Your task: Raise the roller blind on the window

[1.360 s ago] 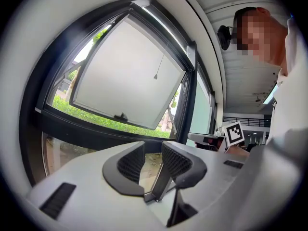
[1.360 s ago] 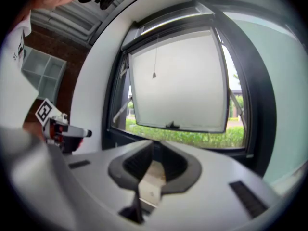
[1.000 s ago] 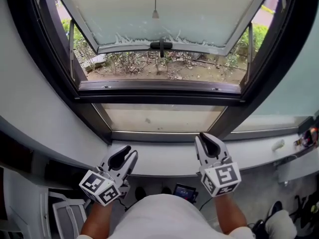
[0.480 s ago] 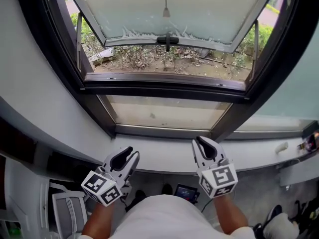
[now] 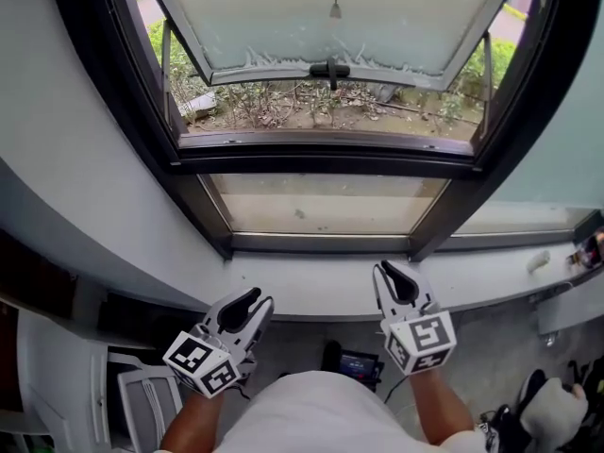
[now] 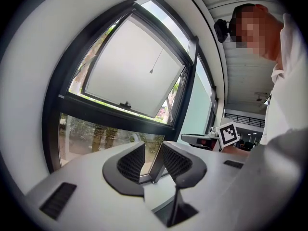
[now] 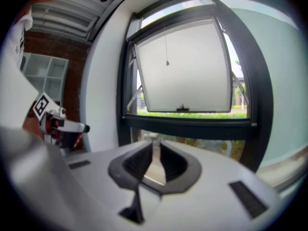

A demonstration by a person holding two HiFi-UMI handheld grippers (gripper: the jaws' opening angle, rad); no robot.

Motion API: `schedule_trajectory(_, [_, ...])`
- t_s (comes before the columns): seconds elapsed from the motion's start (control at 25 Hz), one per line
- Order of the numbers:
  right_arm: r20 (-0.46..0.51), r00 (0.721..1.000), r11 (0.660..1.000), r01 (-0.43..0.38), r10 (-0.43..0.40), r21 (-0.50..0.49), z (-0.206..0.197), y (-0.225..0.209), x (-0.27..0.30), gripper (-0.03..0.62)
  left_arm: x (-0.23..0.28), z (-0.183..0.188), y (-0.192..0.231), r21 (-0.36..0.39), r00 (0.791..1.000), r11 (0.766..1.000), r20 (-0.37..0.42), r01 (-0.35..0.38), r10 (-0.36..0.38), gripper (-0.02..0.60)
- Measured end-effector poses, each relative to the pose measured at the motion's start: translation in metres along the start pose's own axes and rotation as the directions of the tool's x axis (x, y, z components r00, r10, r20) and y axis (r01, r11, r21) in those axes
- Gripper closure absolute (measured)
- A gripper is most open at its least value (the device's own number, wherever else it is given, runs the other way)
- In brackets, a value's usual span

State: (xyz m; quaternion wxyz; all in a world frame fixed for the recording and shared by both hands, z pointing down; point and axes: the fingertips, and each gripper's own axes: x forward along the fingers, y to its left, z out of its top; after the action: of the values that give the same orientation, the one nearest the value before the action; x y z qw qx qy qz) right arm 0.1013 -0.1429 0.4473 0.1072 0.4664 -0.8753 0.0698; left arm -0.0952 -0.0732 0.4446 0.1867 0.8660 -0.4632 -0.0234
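Observation:
The white blind (image 5: 340,8) covers the tilted-out window sash, and its thin pull cord ends in a small cone (image 5: 335,9). The same cone shows in the left gripper view (image 6: 151,71) and the right gripper view (image 7: 167,63). Below the blind's lower edge sits a dark sash handle (image 5: 329,69). My left gripper (image 5: 251,302) is held low in front of the white sill, open and empty (image 6: 153,153). My right gripper (image 5: 390,276) is level with it to the right. Its jaws stand a narrow gap apart with nothing between them (image 7: 155,154). Both grippers are far below the cord.
A dark window frame (image 5: 321,163) surrounds a fixed lower pane. The white sill (image 5: 311,295) runs across, with small items at its far right (image 5: 540,262). A white shelf unit (image 5: 142,404) stands at lower left. A dark device (image 5: 359,364) lies on the floor.
The window and cord have slid rightward in the head view as the camera shifted. Both grippers stay low by the sill with their jaws as before.

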Motion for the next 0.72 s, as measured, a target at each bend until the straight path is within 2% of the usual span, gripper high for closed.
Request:
schedule_trajectory(0.32, [-0.013, 0.999, 0.998, 0.052, -0.052, 0.025, -0.015, 0.054, -0.029, 0.534, -0.05, -0.012, -0.002, -0.007, 0.998, 0.998, -0.023, 0.061, -0.062, 0.457])
schedule_trajectory(0.72, [-0.013, 0.995, 0.994, 0.101, -0.101, 0.039, -0.022, 0.086, -0.069, 0.534, -0.078, -0.026, -0.028, -0.008, 0.988, 0.99, -0.055, 0.142, -0.142, 0.457])
